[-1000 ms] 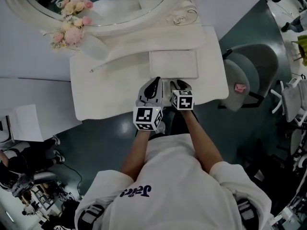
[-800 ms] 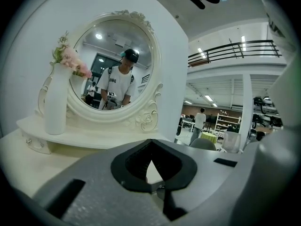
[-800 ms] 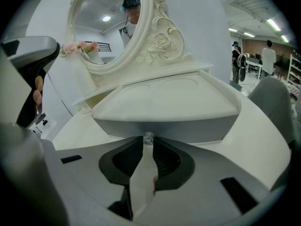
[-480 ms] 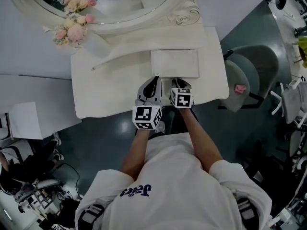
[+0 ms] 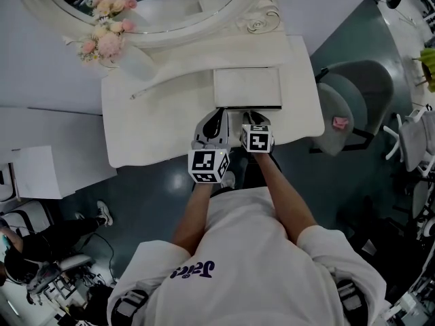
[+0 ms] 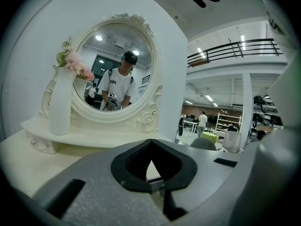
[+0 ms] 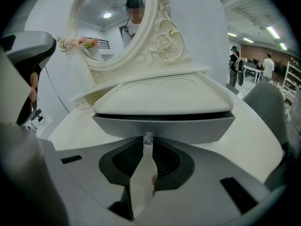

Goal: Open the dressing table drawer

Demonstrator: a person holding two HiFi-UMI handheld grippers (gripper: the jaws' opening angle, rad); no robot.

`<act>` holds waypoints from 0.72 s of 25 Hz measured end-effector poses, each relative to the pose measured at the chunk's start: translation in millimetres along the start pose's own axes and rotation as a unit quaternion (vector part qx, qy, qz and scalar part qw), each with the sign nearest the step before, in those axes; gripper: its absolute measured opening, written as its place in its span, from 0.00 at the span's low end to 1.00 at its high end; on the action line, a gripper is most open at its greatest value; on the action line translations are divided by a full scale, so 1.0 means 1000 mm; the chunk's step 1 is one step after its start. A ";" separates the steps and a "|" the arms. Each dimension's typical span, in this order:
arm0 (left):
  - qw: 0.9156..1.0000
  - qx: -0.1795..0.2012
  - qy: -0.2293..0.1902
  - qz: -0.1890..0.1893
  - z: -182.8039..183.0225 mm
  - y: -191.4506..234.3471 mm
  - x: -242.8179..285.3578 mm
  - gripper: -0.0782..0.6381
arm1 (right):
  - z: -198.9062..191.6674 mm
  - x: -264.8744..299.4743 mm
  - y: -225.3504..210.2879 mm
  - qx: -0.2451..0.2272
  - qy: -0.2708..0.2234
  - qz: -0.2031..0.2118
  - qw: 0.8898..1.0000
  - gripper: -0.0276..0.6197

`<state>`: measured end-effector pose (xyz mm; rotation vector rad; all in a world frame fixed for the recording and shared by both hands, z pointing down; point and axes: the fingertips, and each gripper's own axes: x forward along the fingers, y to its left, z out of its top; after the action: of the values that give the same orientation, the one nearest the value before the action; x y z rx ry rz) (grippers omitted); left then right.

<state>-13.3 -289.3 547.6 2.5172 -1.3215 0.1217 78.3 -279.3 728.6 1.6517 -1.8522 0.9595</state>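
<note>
The dressing table (image 5: 156, 128) is cream-white and carries a low drawer box (image 5: 248, 87) in front of the mirror. In the right gripper view its grey drawer front (image 7: 164, 124) stands out a little under the lid, with a dark gap above it. My right gripper (image 7: 148, 142) is shut on the small crystal knob (image 7: 148, 137) at the middle of that front. In the head view the right gripper (image 5: 253, 117) touches the box's near edge. My left gripper (image 5: 219, 119) hovers beside it over the tabletop; its tips (image 6: 150, 142) meet with nothing between them.
An oval mirror (image 5: 156, 5) with a carved frame rises at the back. A white vase of pink flowers (image 5: 109, 43) stands at the back left. A grey chair (image 5: 353, 107) with a small pink item (image 5: 340, 122) sits to the right of the table.
The right gripper's jaws have narrowed onto the knob. A dark gap has appeared along the drawer box's near edge. The left gripper has hardly moved.
</note>
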 end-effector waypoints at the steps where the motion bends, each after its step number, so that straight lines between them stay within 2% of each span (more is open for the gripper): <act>1: 1.000 0.001 0.000 -0.001 -0.001 -0.001 -0.001 0.13 | -0.001 -0.001 0.000 0.001 0.000 -0.001 1.000 0.15; 18: 1.000 0.013 -0.005 -0.009 -0.002 -0.015 -0.024 0.13 | -0.022 -0.020 0.005 -0.001 -0.004 -0.001 1.000 0.15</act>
<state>-14.5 -262.1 540.9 2.5536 -1.3098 0.1224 74.9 -249.0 727.2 1.6589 -1.8555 0.9506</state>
